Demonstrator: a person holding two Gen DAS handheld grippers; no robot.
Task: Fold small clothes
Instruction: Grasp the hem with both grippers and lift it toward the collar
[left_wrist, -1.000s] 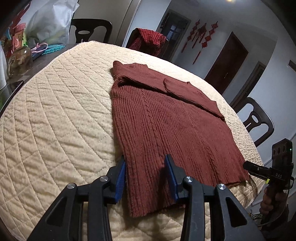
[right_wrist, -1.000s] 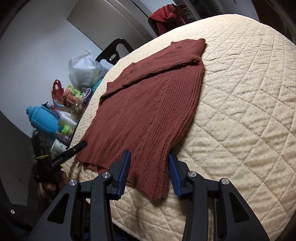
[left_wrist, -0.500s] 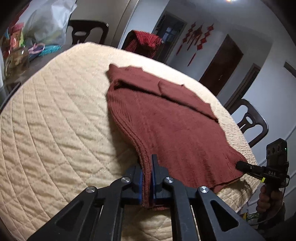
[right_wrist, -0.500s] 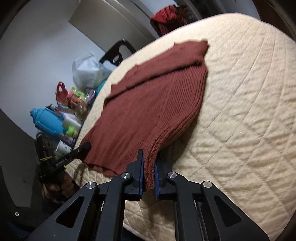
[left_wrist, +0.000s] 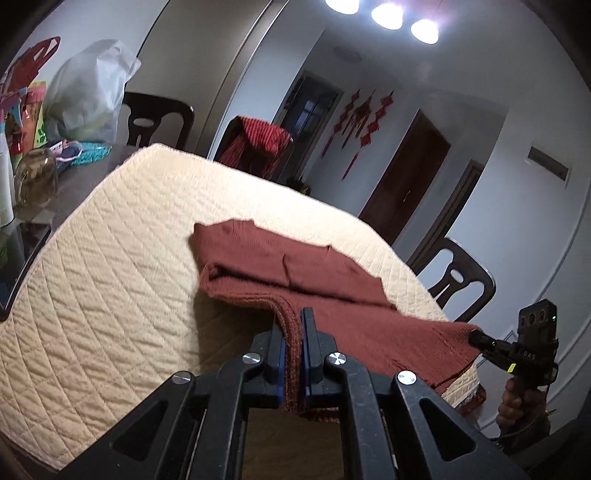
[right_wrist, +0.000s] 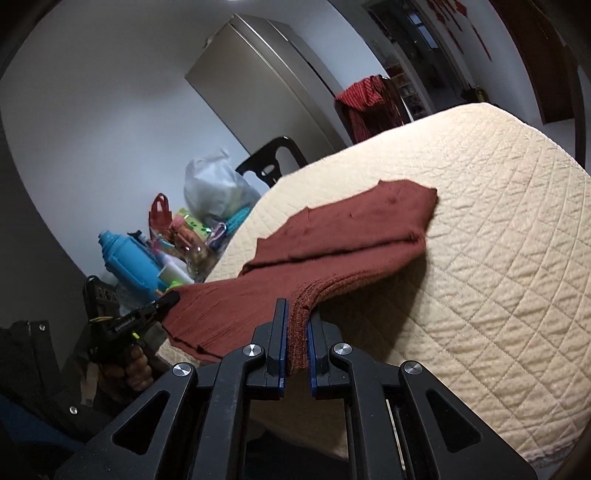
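Observation:
A rust-red knitted sweater (left_wrist: 310, 269) lies on a table under a cream quilted cover (left_wrist: 110, 295), sleeves folded across its far end. My left gripper (left_wrist: 294, 325) is shut on the near left corner of the hem, which is lifted off the cover. My right gripper (right_wrist: 297, 317) is shut on the other hem corner of the sweater (right_wrist: 354, 229), also lifted. Between the two grips the hem hangs stretched in the air. Each gripper shows in the other's view, the right gripper (left_wrist: 476, 336) at the right edge, the left gripper (right_wrist: 171, 295) at the left.
Black chairs (left_wrist: 461, 284) stand around the table, one draped with a red checked cloth (left_wrist: 258, 144). A side surface holds a white plastic bag (left_wrist: 88, 96), a glass jar (left_wrist: 35, 177), a blue bottle (right_wrist: 129, 258) and packets. The quilted cover (right_wrist: 498, 240) is bare on both sides of the sweater.
Both grippers closed on the sweater's hem corners and rose, lifting the near end off the cover. The views tilted upward and the room behind came into sight.

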